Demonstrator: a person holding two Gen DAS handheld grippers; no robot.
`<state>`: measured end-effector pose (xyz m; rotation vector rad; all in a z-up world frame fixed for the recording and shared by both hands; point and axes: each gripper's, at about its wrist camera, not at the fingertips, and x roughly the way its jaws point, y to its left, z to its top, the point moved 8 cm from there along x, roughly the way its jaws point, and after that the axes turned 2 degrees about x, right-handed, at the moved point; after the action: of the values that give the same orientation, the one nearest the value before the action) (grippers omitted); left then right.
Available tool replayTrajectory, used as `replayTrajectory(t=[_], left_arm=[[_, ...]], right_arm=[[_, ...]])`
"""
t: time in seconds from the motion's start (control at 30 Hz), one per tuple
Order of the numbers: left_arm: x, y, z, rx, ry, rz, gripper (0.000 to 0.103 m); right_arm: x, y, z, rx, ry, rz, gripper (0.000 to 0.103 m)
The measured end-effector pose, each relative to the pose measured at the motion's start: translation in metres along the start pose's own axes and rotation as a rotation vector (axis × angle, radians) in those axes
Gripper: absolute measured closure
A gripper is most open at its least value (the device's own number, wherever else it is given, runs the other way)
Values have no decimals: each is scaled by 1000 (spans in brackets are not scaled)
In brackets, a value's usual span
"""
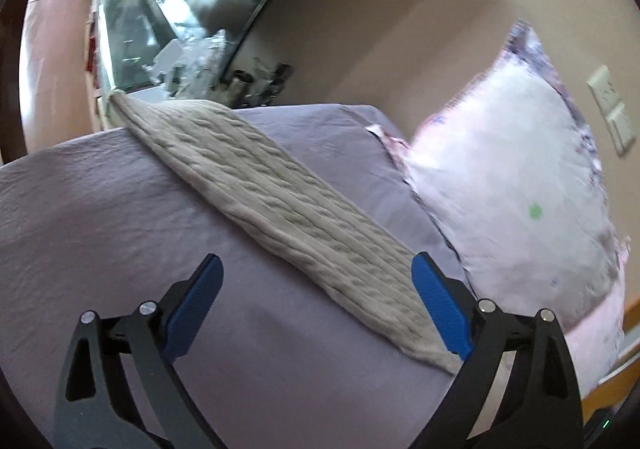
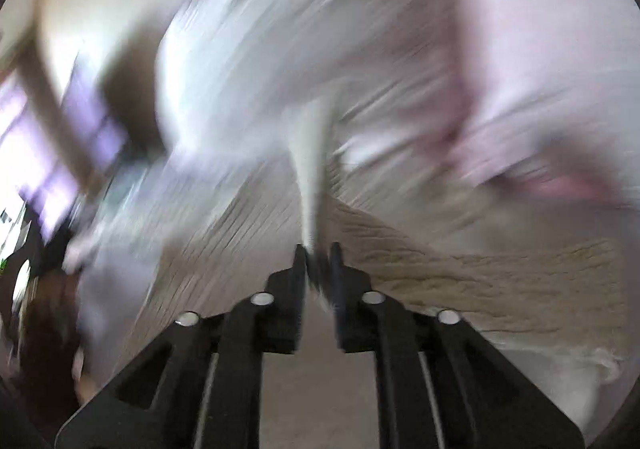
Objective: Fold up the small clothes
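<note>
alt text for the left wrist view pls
Open left gripper with blue pads hovers over a beige knit garment lying in a long diagonal strip on a lilac bedsheet; a pale pillow leans against the wall behind.

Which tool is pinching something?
The right tool, nearly closed on a thin white cloth. The left tool is wide open above the beige knit.

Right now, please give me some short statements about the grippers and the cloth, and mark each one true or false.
1. The left gripper is open. True.
2. The beige knit cloth hangs in the air. False: it lies on the purple bed sheet.
3. The right gripper is wide open. False: it is shut on a white fabric.
4. A pillow lies beside the beige knit cloth. True.
</note>
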<state>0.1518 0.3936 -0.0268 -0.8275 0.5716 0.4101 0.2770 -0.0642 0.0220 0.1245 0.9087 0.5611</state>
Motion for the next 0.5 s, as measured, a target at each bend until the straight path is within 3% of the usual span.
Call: replayTrajectory(t=[0.03,0.07,0.1,0.17,0.33,0.43,0.47,0.5], left_arm=[[2,4,1,-16,6,7,9],[5,9,3,-39,16,11,9],[7,10,5,-47,8,8,9],[10,14,12,-56,4,22,11],[19,28,31,-134,-23,29,32],[28,46,43,-207,-21,45,69],[32,52,45,-230,-4,65,92],[35,55,46,-244,10,79,95]], right_arm=[[10,13,-10,-32,42,11,74],[10,16,-12,-48,36,9,62],[6,12,-10,-56,11,-2,46],[-15,-8,-5,-33,-69,-50,33],[-45,-57,-3,102,-117,-87,32],[-63,-72,-6,139,-134,-110,32],[-67,-80,-9,154,-140,-112,32],[-70,-85,-12,166,-145,-113,32]])
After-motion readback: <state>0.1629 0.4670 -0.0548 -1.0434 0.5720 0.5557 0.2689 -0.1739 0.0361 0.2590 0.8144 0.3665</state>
